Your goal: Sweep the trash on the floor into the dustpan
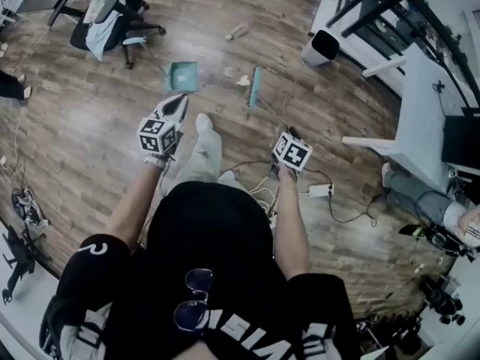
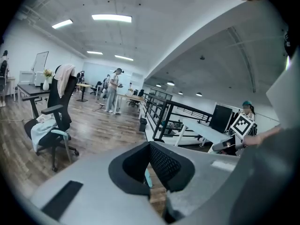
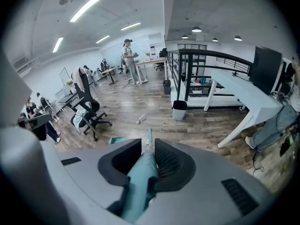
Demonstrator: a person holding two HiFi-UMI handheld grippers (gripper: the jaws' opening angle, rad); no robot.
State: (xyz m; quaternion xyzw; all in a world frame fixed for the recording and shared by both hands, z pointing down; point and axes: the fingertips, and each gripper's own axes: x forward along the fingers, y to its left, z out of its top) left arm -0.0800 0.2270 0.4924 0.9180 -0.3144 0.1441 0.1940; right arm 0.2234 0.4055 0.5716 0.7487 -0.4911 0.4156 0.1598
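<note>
Teal plastic marks both tools. A square teal dustpan is set on the brown wood-plank floor ahead of the person's feet. A narrow teal broom head is stood on the floor to its right, apart from it. Pale scraps of trash are seen between the two, close beside the broom head. A longer pale piece lies farther off, towards a white waste bin.

The right gripper is clamped on the round teal broom handle, which is held between the dark pads and runs forward and down to the floor.

The left gripper is drawn narrow, with a thin teal strip pinched between its jaws. In the head view its tip is seen just short of the dustpan's near edge. Whether the strip belongs to the dustpan cannot be told.

A black office chair draped with pale cloth is placed beyond the dustpan at the left, and a white desk at the right.
</note>
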